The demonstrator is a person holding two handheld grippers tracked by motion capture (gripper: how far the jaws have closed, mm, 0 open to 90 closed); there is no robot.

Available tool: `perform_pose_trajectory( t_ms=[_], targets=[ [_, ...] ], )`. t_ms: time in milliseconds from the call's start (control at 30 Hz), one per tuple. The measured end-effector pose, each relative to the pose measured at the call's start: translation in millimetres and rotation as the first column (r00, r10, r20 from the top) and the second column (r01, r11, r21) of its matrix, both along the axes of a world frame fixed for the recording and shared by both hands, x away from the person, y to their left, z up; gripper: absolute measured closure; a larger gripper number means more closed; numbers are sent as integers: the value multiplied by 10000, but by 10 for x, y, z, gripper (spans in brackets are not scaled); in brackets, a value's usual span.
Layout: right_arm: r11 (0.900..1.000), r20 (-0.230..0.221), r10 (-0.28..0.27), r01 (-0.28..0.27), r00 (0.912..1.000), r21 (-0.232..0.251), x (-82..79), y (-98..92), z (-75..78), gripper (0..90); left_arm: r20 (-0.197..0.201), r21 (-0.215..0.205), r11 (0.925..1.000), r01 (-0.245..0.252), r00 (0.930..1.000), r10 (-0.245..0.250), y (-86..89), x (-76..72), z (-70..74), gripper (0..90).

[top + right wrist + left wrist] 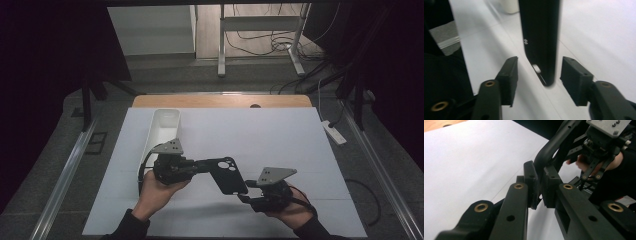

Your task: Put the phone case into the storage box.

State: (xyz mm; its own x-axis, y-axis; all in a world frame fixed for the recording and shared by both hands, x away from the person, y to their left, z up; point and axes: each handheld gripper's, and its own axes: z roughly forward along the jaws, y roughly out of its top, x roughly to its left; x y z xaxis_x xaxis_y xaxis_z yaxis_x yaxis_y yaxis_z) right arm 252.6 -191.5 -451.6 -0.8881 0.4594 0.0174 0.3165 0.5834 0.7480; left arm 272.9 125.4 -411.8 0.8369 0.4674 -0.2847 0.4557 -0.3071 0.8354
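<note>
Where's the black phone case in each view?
High view: phone case at centre, held by the left gripper.
Left gripper view: its curved edge rises from the shut jaws.
Right gripper view: upright at top centre, its end between the open jaws.
Shared landmark: white table cover.

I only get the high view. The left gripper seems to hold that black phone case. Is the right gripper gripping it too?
Observer: No. The right gripper view shows the right gripper open, with the phone case end between its pads and a gap on each side.
Operator: Is the left one truly clamped on it?
Observer: Yes. In the left gripper view, the left gripper has its pads pressed together on the case's thin rim.
Operator: Anything on the end near the right gripper?
Observer: A small cut-out in the rim, close to the rounded corner.
</note>
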Motion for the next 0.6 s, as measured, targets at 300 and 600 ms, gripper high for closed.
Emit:
perform_pose_trajectory(
  t_ms=[300, 600],
  targets=[
    [9926, -170, -1203, 1200, 9926, -168, 21, -256, 39, 312, 50, 372, 9988, -315, 9995, 314, 136, 67, 37, 835],
    [9850, -138, -1702, 1697, 9853, -303, -8, -414, 33, 224, -13, 531, 9978, -401, 9992, 403, 252, 103, 83, 834]
  ],
)
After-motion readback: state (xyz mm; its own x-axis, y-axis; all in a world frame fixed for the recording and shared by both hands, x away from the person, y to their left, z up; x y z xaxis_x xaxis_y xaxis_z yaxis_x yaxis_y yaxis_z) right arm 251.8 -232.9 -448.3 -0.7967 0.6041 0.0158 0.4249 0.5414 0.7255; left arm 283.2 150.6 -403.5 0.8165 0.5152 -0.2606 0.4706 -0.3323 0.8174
